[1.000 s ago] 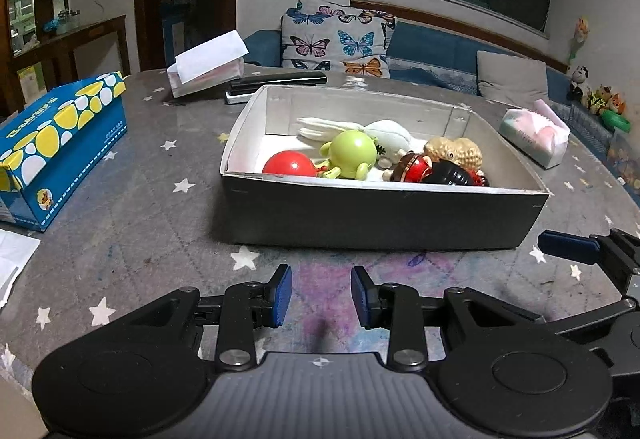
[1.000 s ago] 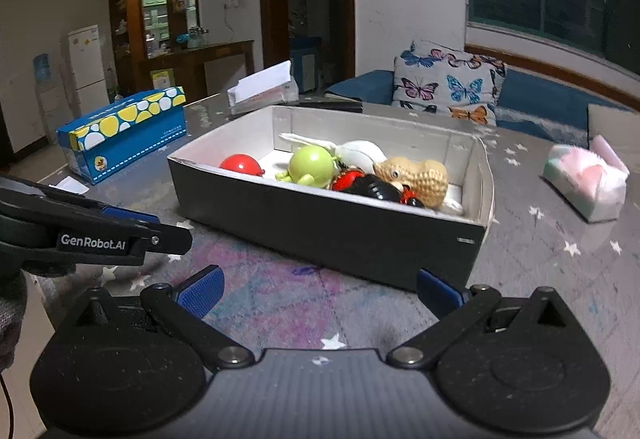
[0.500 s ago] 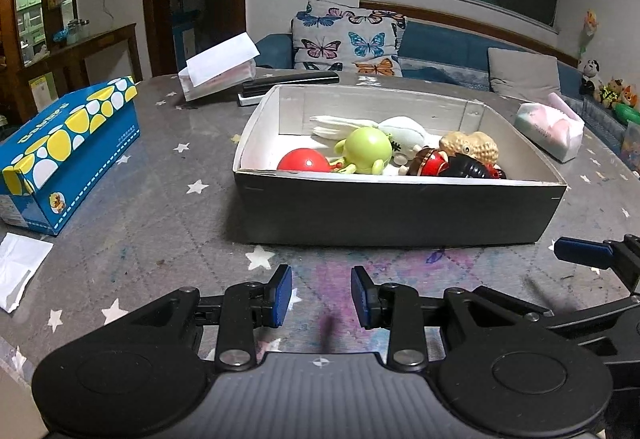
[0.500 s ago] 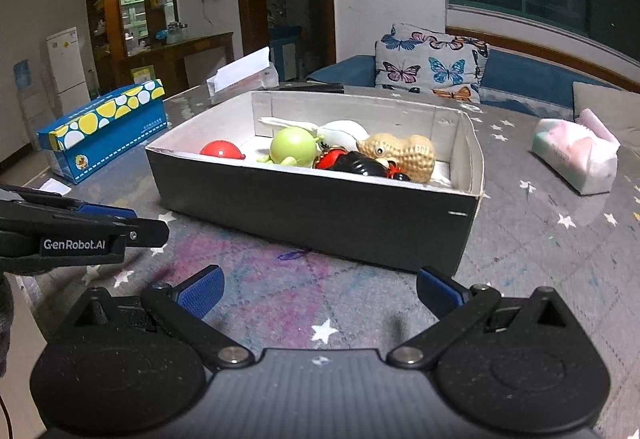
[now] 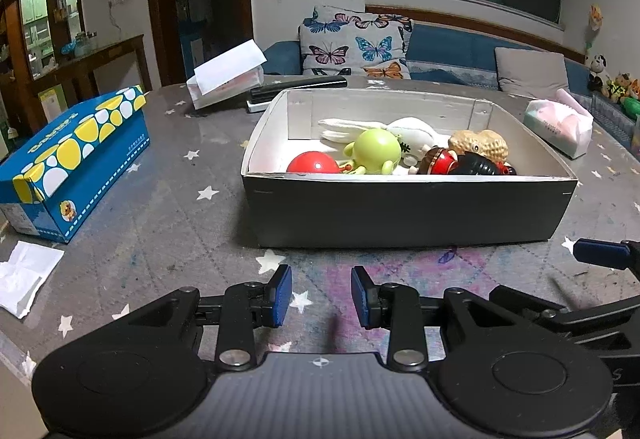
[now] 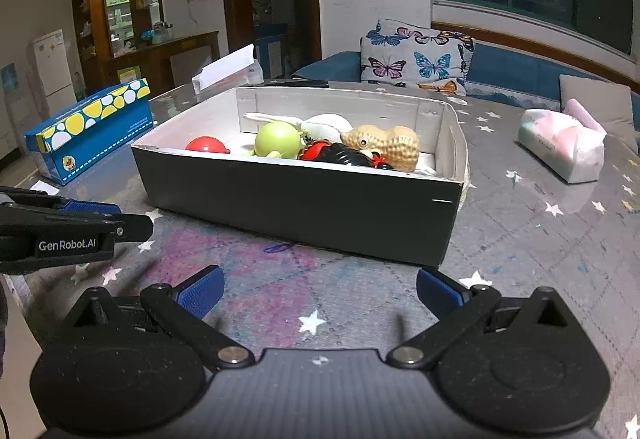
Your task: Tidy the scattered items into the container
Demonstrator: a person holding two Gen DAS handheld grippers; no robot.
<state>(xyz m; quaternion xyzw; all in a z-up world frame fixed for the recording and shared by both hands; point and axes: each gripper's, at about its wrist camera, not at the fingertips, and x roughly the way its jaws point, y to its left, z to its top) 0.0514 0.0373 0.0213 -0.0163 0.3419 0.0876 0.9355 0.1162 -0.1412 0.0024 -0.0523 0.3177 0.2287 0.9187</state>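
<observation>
A dark cardboard box (image 5: 408,211) (image 6: 304,203) stands on the star-patterned table. Inside lie a red ball (image 5: 314,163), a green round toy (image 5: 378,151), a white plush (image 5: 412,129), a peanut toy (image 5: 480,145) (image 6: 384,145) and a red-and-black figure (image 5: 460,163). My left gripper (image 5: 320,301) hovers in front of the box, fingers a narrow gap apart, empty. My right gripper (image 6: 318,289) is wide open and empty, in front of the box's near wall. Each gripper shows at the edge of the other's view.
A blue and yellow tissue box (image 5: 76,155) sits left of the container. A crumpled white paper (image 5: 24,275) lies at the near left edge. A pink tissue pack (image 5: 558,127) sits at the right. A white open box (image 5: 224,83) and black remote (image 5: 298,85) lie behind.
Both grippers have drawn back from the box and lowered slightly, so the box looks smaller and further off. Finger openings are unchanged.
</observation>
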